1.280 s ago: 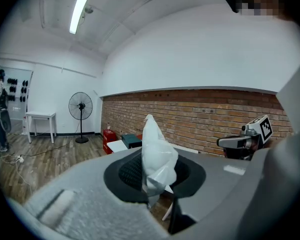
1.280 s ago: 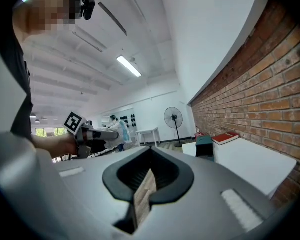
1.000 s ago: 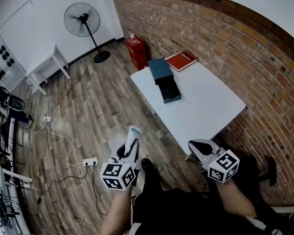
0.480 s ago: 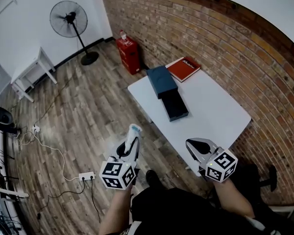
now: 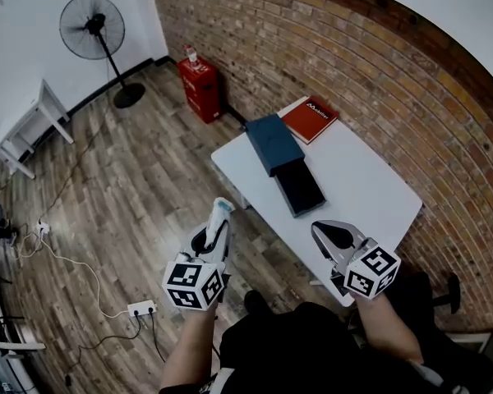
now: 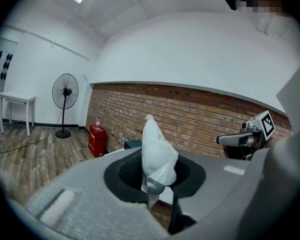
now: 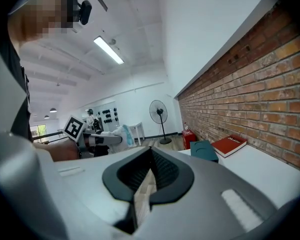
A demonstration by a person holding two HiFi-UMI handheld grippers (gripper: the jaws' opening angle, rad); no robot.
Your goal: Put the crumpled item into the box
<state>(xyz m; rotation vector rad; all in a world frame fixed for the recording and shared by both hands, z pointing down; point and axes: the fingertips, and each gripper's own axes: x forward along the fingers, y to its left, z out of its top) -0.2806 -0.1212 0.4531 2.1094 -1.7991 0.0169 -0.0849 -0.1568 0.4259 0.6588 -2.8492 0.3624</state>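
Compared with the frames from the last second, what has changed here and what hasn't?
The person has stepped toward the white table: it, the open box and the red book now sit nearer in the head view, while the fan has slid left. Nothing was grabbed or released. Unchanged: the left tongs stay clamped on the crumpled item; the right tongs stay shut and empty.

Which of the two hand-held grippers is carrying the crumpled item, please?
The left hand-held gripper: its jaws pinch the white crumpled item, while the right hand-held gripper is shut with nothing between its jaws.
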